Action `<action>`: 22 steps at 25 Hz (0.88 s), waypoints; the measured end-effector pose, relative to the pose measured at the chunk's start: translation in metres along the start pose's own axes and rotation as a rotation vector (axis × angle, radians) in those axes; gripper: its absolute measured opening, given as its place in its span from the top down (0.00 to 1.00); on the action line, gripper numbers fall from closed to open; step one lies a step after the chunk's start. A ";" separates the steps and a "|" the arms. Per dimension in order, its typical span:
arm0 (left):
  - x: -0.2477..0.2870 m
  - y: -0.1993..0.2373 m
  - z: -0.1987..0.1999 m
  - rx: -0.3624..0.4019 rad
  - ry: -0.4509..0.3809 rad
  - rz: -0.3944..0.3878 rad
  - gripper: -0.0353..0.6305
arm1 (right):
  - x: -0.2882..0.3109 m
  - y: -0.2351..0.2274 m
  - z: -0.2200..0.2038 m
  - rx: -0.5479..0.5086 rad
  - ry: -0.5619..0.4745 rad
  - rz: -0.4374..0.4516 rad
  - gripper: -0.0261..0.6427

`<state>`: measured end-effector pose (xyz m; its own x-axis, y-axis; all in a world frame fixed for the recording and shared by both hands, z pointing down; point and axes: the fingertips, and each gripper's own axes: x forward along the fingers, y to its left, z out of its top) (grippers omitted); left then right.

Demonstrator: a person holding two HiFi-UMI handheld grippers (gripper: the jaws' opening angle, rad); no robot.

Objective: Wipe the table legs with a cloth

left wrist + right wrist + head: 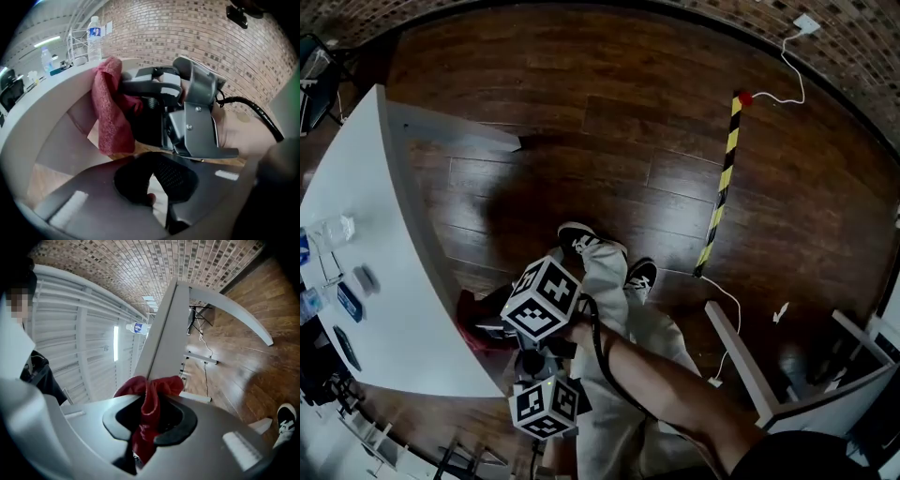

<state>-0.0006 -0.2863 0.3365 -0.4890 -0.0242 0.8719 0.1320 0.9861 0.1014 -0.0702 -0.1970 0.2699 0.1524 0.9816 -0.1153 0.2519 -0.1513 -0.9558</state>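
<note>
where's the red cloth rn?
The red cloth is pinched in the right claw, low centre in the right gripper view, up against the edge of the white table.

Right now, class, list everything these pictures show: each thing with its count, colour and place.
table: one, white, left of the person
cloth: one, red, in the right tongs, touching the table's edge
water bottle: at least one, clear with blue label, on the table
striped strip: one, black and yellow, on the floor
cable: one, white, on the floor near the brick wall
floor: dark wood
shoes: two, black and white, on the floor
right tongs: shut on the cloth
left tongs: tips together, empty
</note>
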 end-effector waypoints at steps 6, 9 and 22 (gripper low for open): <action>0.011 0.013 0.050 -0.090 -0.061 0.088 0.95 | -0.001 -0.011 0.038 0.026 0.050 0.039 0.88; 0.022 0.016 0.088 -0.098 -0.094 0.086 0.95 | -0.001 -0.017 0.063 0.017 0.071 0.039 0.88; 0.076 0.029 0.212 -0.147 -0.151 0.050 0.95 | -0.005 -0.049 0.166 -0.009 0.114 0.044 0.88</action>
<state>-0.2168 -0.2246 0.3039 -0.6012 0.0606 0.7968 0.2787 0.9504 0.1380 -0.2418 -0.1751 0.2727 0.2707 0.9545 -0.1252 0.2515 -0.1957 -0.9479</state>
